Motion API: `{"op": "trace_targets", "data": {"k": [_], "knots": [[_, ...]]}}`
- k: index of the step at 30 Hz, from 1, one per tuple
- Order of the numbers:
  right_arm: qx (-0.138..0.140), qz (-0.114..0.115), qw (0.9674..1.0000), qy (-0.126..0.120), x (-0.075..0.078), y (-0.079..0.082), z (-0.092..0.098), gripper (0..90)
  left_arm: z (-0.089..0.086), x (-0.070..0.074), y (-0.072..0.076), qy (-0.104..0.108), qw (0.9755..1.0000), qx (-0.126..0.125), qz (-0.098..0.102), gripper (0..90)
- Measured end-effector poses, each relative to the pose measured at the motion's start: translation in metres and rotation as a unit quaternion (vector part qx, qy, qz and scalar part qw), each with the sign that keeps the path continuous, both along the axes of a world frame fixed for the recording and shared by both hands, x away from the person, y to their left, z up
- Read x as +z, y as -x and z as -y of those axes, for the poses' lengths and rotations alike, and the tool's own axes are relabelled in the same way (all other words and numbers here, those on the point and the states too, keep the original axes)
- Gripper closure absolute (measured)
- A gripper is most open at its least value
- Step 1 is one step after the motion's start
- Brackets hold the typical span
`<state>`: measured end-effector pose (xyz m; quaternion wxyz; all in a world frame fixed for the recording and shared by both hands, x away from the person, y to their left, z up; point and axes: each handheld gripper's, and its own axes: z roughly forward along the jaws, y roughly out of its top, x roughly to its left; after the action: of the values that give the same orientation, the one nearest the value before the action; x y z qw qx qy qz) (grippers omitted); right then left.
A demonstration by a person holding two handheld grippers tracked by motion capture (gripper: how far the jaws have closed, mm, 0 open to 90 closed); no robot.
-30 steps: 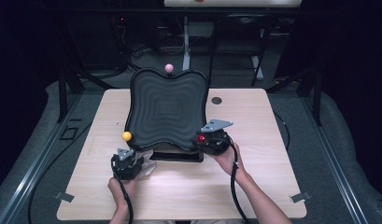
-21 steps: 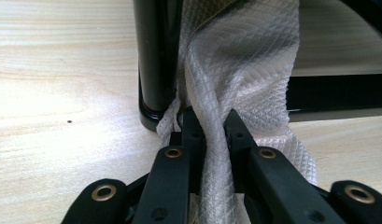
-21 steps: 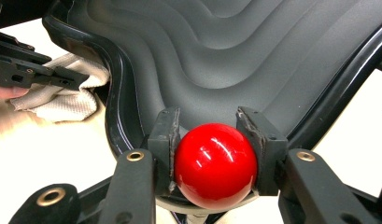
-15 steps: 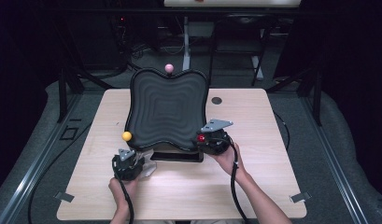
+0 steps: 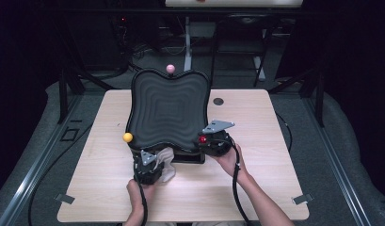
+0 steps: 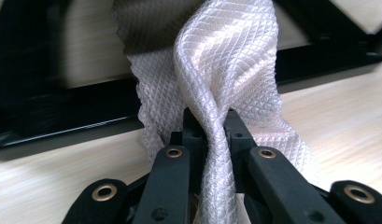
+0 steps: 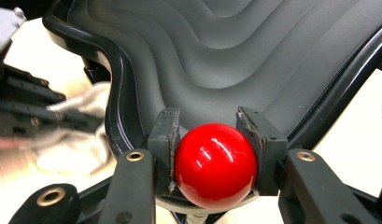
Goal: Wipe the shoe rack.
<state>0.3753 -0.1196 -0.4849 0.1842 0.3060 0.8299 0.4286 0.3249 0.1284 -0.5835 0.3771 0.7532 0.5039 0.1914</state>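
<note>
The left gripper [image 6: 208, 133] is pinching a white quilted cloth [image 6: 226, 70] tightly between its jaws; the fabric is bunching up above the tips. In the high view this cloth [image 5: 165, 160] is sitting at about 6 o'clock from the dark wavy tray [image 5: 169, 110], just beside the tray's near edge and black base. The right gripper [image 7: 215, 140] is closing on a red ball knob [image 7: 213, 158] at the tray's near corner, with both pads pressing on its sides; in the high view this corner is lying at about 4 o'clock of the tray. A yellow ball knob [image 5: 128, 137] is standing at 8 o'clock and a pink ball knob [image 5: 170, 68] at 12 o'clock.

The work in hand is looking like wiping the tray while the other hand is steadying it. To do it well, I think the right gripper should be keeping a firm hold on the red knob so the tray is not tipping, while the left one is bringing the cloth over the rim and dragging it along the ridges, not across them, with light pressure. The cloth is gripped on a narrow fold, so it could be slipping out if pulled hard.

No brand, label or readable writing is showing on the tray, the cloth or the wooden table [image 5: 275, 188].
</note>
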Motion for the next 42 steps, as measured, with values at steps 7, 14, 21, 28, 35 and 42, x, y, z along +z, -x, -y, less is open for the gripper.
{"op": "trace_targets", "data": {"k": [7, 14, 21, 28, 35, 42], "knots": [[0.001, 0.0, 1.0, 0.0, 0.0, 0.0, 0.0, 60.0, 0.033, 0.002, -0.005, -0.01, 0.9989, -0.045, -0.003, 82.3], [0.0, 0.0, 1.0, 0.001, 0.0, 0.0, 0.0, 60.0, 0.07, 0.004, -0.008, -0.023, 0.9952, -0.095, 0.0, 82.3], [0.001, 0.0, 1.0, 0.003, 0.0, 0.0, 0.0, 60.0, 0.091, 0.006, -0.009, -0.025, 0.9911, -0.131, 0.008, 82.2], [0.001, 0.0, 1.0, 0.004, 0.0, 0.0, 0.0, 60.0, 0.09, 0.013, -0.006, -0.021, 0.9877, -0.155, 0.002, 82.2], [0.001, 0.0, 1.0, 0.004, 0.0, 0.0, 0.0, 60.0, 0.063, 0.036, 0.007, -0.036, 0.9789, -0.2, 0.015, 82.2], [0.001, -0.001, 1.0, 0.004, 0.001, 0.0, 0.0, 60.0, 0.016, 0.055, 0.011, -0.039, 0.9793, -0.198, 0.015, 82.6]]}}
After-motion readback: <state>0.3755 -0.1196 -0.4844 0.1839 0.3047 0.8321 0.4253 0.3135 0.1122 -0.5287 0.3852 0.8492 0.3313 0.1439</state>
